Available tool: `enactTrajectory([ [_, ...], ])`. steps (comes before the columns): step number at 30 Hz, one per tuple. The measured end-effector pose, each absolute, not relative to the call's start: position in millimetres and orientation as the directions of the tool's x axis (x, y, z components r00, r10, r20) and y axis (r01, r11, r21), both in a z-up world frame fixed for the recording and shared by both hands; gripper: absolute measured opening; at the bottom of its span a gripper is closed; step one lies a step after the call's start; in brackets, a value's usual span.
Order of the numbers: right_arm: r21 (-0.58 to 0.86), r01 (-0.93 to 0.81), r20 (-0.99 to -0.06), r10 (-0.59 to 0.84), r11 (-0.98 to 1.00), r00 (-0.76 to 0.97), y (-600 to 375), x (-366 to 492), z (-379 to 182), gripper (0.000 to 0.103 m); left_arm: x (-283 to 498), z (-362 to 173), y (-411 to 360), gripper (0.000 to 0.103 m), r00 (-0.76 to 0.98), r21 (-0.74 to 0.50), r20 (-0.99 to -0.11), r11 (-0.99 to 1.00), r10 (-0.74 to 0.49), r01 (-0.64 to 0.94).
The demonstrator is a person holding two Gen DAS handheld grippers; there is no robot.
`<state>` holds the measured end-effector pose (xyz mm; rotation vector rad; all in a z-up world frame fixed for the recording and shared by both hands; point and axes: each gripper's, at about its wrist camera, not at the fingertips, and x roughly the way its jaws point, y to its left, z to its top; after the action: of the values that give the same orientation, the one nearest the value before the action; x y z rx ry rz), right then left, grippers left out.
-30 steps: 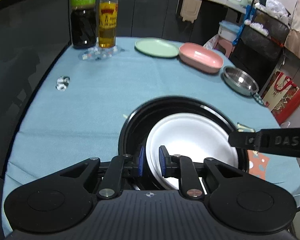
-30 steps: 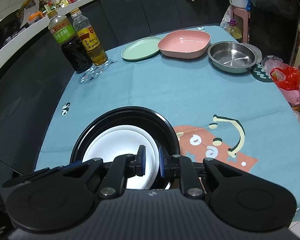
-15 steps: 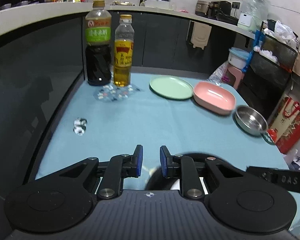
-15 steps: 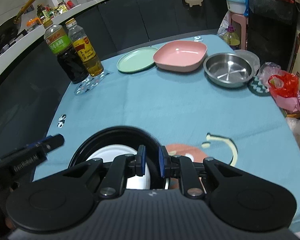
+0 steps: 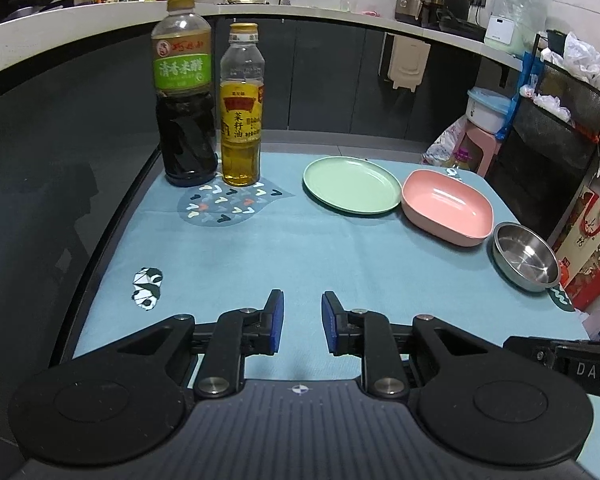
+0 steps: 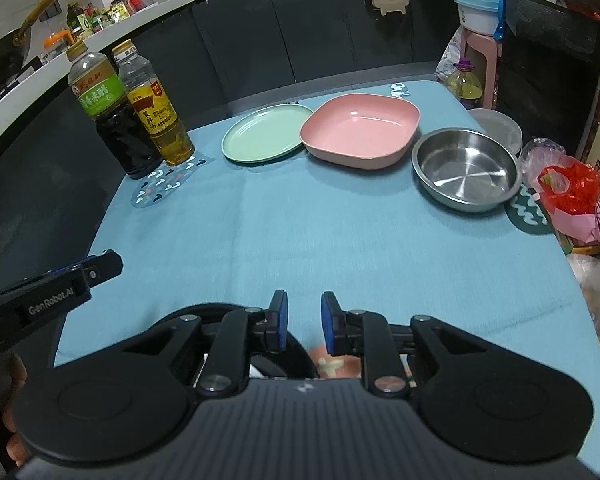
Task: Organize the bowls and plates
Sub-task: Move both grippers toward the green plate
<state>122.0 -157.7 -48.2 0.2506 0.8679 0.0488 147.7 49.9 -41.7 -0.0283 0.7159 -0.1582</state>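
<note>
Both grippers have pulled back from the black dish (image 6: 300,350); left gripper (image 5: 300,322) and right gripper (image 6: 302,322) jaws are opening, empty.

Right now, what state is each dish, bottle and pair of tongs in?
Left tongs: opening, nothing between.
Right tongs: opening, nothing between.
Round green plate: empty.
Square pink bowl: empty, upright.
Round steel bowl: empty, upright.
Dark vinegar bottle: capped, upright.
Yellow oil bottle: capped, upright.
</note>
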Motion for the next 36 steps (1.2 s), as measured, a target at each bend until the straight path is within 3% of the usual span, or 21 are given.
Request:
enactTrajectory([
  [26, 0.181, 0.042, -0.767, 0.114, 0.983, 0.632, -160.6, 200.0, -47.0, 0.016, 246.6, -55.6, 40.3, 0.021, 0.724, -0.052, -0.682, 0.995, -0.100, 0.089],
  [36, 0.235, 0.016, -0.745, 0.170, 0.972, 0.645, -164.4, 230.6, -44.2, 0.022, 291.8, -64.7, 32.1, 0.022, 0.727, -0.153, -0.671, 0.987, -0.145, 0.055],
])
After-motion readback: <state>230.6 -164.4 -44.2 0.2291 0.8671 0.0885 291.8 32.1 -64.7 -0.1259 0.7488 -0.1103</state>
